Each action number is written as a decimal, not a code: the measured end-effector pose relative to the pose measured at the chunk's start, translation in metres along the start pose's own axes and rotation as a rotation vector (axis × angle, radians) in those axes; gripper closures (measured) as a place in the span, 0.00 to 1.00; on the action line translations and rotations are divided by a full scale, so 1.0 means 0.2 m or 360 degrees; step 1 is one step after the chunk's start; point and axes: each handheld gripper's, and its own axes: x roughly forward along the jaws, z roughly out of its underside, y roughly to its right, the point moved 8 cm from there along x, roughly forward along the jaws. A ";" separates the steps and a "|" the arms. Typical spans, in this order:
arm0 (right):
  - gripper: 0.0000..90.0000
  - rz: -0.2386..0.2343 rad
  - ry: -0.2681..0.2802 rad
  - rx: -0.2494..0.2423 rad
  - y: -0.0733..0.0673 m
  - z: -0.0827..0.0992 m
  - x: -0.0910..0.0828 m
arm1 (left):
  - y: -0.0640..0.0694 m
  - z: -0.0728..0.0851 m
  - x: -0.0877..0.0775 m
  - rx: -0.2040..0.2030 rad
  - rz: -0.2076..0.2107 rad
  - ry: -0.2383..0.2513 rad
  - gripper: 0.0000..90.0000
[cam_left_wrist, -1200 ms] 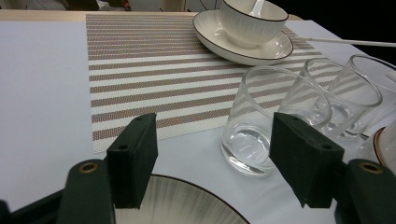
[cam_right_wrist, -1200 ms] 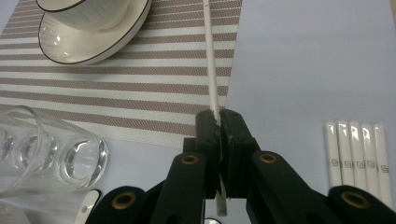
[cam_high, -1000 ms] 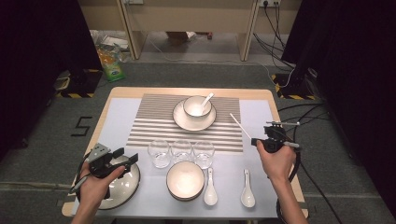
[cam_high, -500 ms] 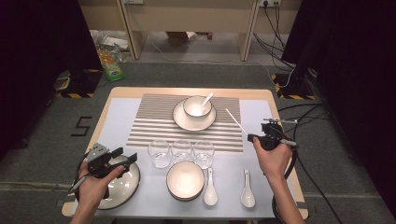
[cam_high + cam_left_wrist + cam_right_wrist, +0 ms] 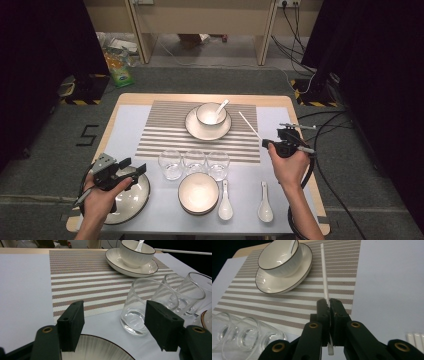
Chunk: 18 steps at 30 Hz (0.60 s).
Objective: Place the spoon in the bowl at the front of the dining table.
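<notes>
— Right gripper (image 5: 329, 305) has its jaws pinched tight on a thin white stick (image 5: 325, 277), see that? Looks like a single chopstick

— Yes. From above, the stick (image 5: 248, 124) slants up and away from the gripper (image 5: 270, 143), its far end over the right edge of the striped mat (image 5: 165, 131), lifted clear of the table (image 5: 127, 120)

— And a short end pokes out below the jaws in the right gripper view. What about the other hand?

— Left gripper (image 5: 112, 323) is wide open, nothing between the pads. It hovers over the plate (image 5: 131, 202) at the near left corner

— Its camera looks past that plate's rim (image 5: 100, 350) to the nearest glass (image 5: 140, 305)

— Three glasses (image 5: 194, 162) stand in a row, just beyond the stacked bowls (image 5: 198, 192)

— Two white spoons (image 5: 245, 200) lie to the right of those bowls, handles pointing away from the person

— On the mat there is a bowl (image 5: 210, 113) on a saucer (image 5: 192, 127), with a spoon leaning in it

— The stick's tip is near that saucer's right side, not touching it

— In the right gripper view, white strips (image 5: 415, 338) peek in at the lower right edge; I cannot tell what they are
</notes>
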 end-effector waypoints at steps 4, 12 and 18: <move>0.97 -0.0015 0.0010 0.0000 -0.02 -0.01 0.01 | 0.00 0.00 0.00 0.0001 -0.0001 0.0000 0.35; 0.97 -0.0026 0.0041 -0.0010 -0.04 -0.03 0.02 | 0.00 0.00 0.00 -0.0002 -0.0007 -0.0004 0.35; 0.97 -0.0042 0.0062 -0.0022 -0.06 -0.05 0.03 | -0.01 0.00 0.00 -0.0003 -0.0007 -0.0001 0.35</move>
